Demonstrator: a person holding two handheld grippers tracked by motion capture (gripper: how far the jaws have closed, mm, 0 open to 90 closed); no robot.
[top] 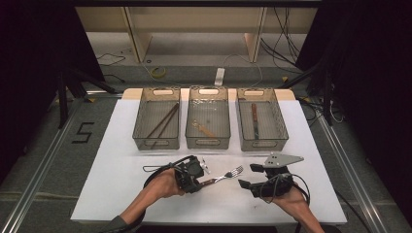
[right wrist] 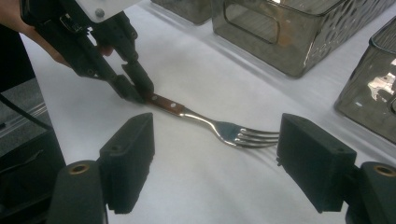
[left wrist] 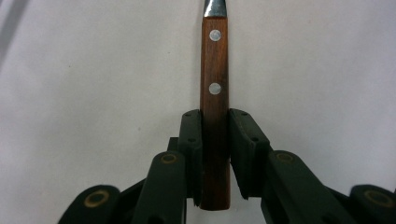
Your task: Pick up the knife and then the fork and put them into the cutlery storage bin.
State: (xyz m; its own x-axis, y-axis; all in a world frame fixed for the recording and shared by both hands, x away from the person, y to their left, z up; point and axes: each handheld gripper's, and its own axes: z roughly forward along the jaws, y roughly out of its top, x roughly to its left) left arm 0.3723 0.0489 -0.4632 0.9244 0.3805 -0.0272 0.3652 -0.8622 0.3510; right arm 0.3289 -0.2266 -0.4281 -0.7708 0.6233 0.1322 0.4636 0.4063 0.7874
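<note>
Fork [top: 227, 174] flat on white table cover [top: 111, 179], front-centre, btwn the two grippers. Long axis diagonal in high view: handle end low-left, tines up-right, pointing roughly twd the right-hand basket [top: 261, 125]. Looks: brown wood handle w/ two silver rivets, shiny metal neck + four tines. In left gripper view the handle runs straight up the middle, rivets visible, metal neck just at top edge.

Left gripper [top: 198, 175] pinching the fork's handle end; pads sit tight against both sides of the wood, fork resting on the cover. Right gripper [top: 247, 175] just beside the tines, jaws spread wide, nothing btwn them; in right gripper view tines lie on the cover between its two pads but farther off, not touching either.

Behind: three mesh baskets in a row, well apart from fork. Left basket [top: 156, 119] holds dark chopsticks [top: 163, 121], middle basket [top: 208, 118] a pale utensil, can't tell which, right-hand basket a knife [top: 254, 119].
</note>
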